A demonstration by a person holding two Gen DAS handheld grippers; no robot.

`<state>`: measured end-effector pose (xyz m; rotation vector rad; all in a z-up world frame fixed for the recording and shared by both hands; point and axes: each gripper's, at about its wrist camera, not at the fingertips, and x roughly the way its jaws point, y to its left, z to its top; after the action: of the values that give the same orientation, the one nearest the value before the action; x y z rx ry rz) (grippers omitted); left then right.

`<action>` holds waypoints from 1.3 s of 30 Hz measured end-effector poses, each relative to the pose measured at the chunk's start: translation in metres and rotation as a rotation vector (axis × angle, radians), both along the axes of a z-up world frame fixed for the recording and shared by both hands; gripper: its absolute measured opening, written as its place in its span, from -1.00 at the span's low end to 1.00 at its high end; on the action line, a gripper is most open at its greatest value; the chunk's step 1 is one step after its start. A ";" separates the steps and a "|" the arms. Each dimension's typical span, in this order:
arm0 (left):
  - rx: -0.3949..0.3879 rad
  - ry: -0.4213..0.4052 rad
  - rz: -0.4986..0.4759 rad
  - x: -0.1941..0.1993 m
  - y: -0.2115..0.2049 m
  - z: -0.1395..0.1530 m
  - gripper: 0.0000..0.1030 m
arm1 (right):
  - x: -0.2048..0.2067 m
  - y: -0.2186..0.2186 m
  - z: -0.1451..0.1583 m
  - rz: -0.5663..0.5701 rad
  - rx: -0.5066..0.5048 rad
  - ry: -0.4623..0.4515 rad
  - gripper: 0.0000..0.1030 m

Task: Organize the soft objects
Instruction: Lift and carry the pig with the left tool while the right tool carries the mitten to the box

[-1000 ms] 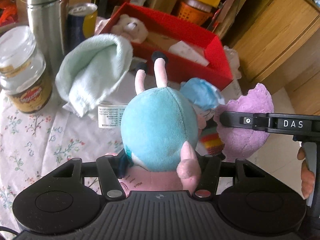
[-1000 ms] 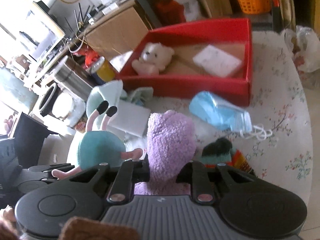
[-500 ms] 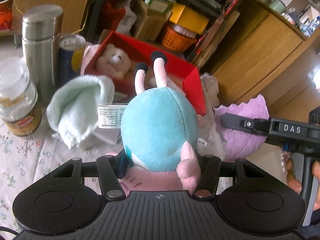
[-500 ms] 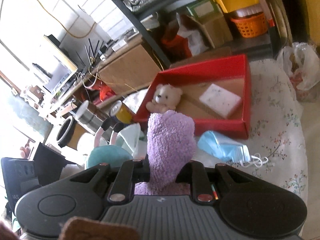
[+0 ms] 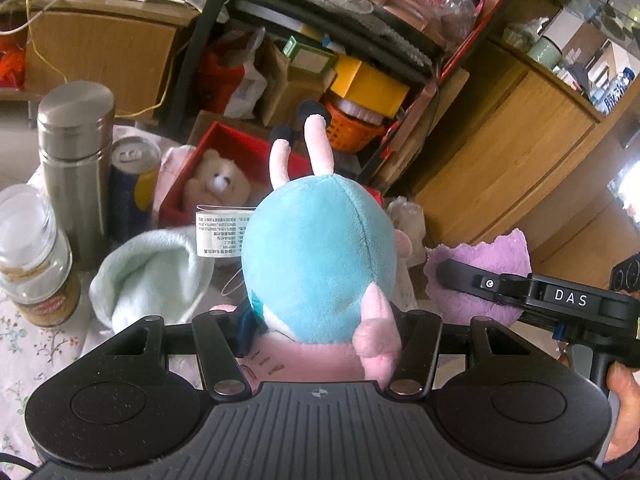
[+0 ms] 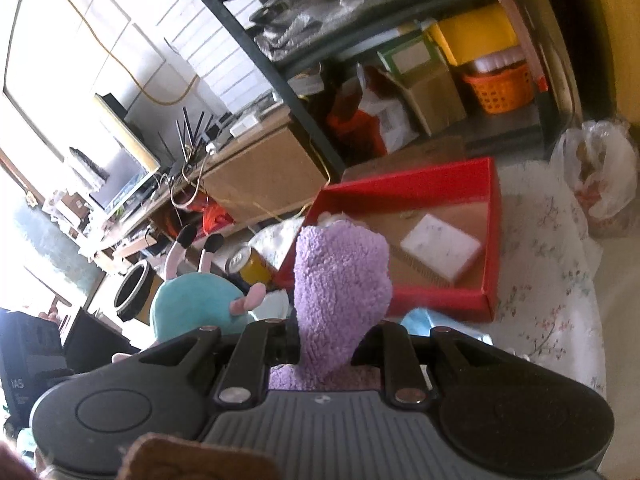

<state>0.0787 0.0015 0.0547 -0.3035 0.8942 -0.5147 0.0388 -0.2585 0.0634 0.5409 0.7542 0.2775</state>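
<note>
Both loads ride above the tabletop, left tongs [image 5: 320,336] clamped on the plush [image 5: 320,256], right tongs [image 6: 326,344] on the sock [image 6: 340,284]; next, probably, lowering both into the red box [image 6: 494,240].

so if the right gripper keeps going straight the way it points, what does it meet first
Probably the red box: the purple sock it grips points at the box's near-left corner, beside the teddy bear. Depth is unclear.

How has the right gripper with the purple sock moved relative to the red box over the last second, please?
Yes. The right gripper, shut on the purple sock, has lifted and pulled back: the red box now sits smaller and farther right in its view.
</note>
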 end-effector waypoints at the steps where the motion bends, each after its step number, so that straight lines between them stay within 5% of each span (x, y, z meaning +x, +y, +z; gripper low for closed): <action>1: -0.001 -0.003 0.000 0.001 0.000 0.001 0.12 | 0.001 -0.001 0.002 -0.005 0.001 -0.008 -1.00; 20: -0.038 -0.087 0.041 0.034 -0.014 0.025 0.13 | 0.025 -0.016 0.025 -0.095 0.006 -0.105 -1.00; 39: 0.000 -0.118 0.069 0.089 -0.041 0.024 0.14 | 0.074 -0.038 0.018 -0.170 -0.014 -0.099 -1.00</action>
<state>0.1673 -0.0399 0.0791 -0.2997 0.7671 -0.4640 0.1129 -0.2968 0.0810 0.5709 0.6102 0.1399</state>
